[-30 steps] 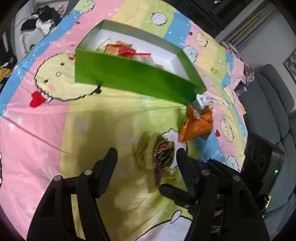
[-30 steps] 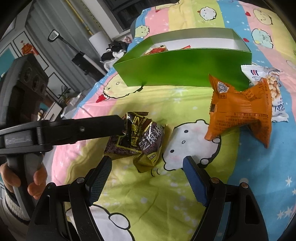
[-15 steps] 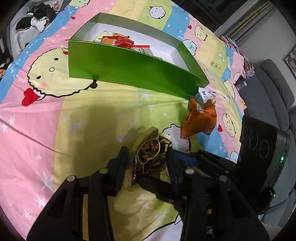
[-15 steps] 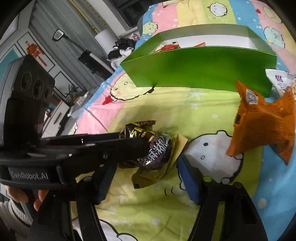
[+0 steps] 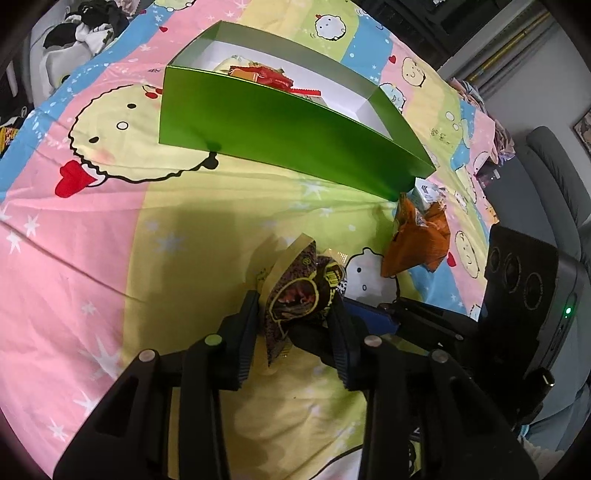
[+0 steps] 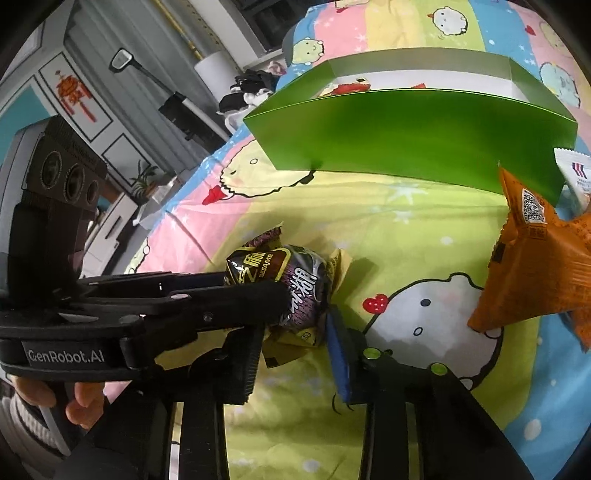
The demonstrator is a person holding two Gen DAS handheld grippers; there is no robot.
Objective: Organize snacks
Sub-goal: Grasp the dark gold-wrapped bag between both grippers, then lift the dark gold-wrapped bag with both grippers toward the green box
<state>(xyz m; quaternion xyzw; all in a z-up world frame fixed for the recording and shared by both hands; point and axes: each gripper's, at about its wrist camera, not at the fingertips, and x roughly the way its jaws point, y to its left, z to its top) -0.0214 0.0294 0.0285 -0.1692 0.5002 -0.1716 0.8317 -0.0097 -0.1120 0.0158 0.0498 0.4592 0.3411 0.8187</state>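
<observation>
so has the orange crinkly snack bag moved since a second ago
No. The orange crinkly snack bag lies by the same corner of the green cardboard box; only the view shifted.

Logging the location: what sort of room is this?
Probably a bedroom or living room at home: a cartoon bedsheet is the work surface, with a grey sofa beside it and piled clothes.
</observation>
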